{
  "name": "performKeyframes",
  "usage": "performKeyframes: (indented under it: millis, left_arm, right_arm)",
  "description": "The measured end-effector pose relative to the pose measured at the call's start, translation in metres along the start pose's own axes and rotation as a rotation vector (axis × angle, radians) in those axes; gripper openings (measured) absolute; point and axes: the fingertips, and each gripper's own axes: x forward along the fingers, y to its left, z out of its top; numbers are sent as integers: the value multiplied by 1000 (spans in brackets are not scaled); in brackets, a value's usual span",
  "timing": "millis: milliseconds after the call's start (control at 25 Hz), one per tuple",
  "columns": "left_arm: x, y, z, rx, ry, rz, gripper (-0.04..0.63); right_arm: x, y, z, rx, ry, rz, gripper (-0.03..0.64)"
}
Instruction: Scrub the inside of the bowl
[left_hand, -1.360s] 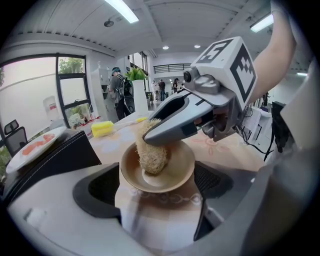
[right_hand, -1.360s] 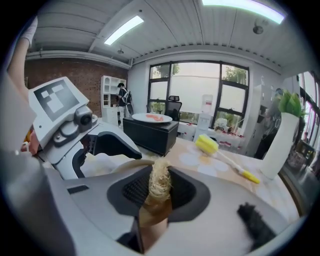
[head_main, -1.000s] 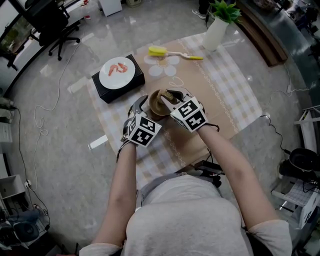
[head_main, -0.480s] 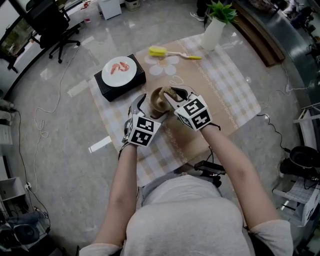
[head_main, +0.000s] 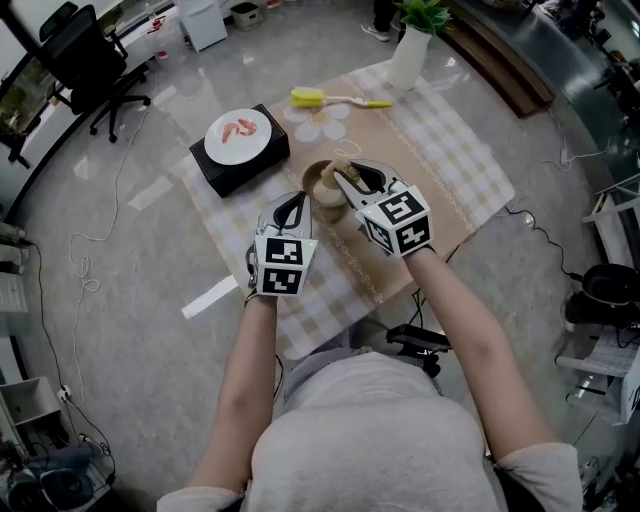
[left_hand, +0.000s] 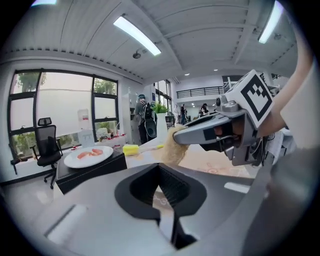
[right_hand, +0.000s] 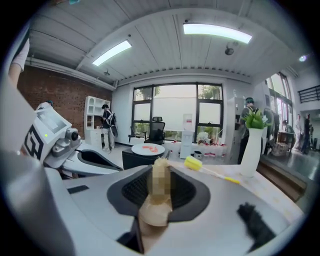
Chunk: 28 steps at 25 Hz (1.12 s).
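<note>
Brown on the outside and paler within, the small round bowl (head_main: 318, 183) stands upright on the beige checked cloth (head_main: 440, 150), just right of the black box (head_main: 235, 176) that carries the white plate (head_main: 224, 146), and nothing is gripping it. A second ago the left gripper (head_main: 296, 204) had its jaws spread at the bowl's near rim. They have just been closing and are now pressed together on nothing, drawn back from the bowl on the side nearer the person. The right gripper (head_main: 350, 178) has also lifted. Its jaws are clamped on the tan fibrous scrub pad (left_hand: 173, 147), which now hangs at the rim farthest from the black box instead of down in the hollow.

By my reading the scrubbing stroke has ended or paused: with the bowl unbraced, any further rubbing would likely slide it across the cloth. Much of the bowl is covered by the right gripper, and I cannot tell how clean its inside is. A yellow-headed brush (head_main: 312, 98) lies unused beyond the black box.
</note>
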Motion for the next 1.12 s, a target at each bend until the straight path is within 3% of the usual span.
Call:
performKeyframes:
  millis: [480,720,1120]
  left_arm:
    - [-38,-21,25,22,-79,-41,5]
    - [-55,-21,39,-65,-125,-7,5]
    - [-70,-28,73,-85,-217,29,5]
  right_arm:
    - [-36,22,16,8,-50,-58,94]
    - [-52,32,27,37,-80,-51,94]
    - [-86,36,53,59,-141,-71,94]
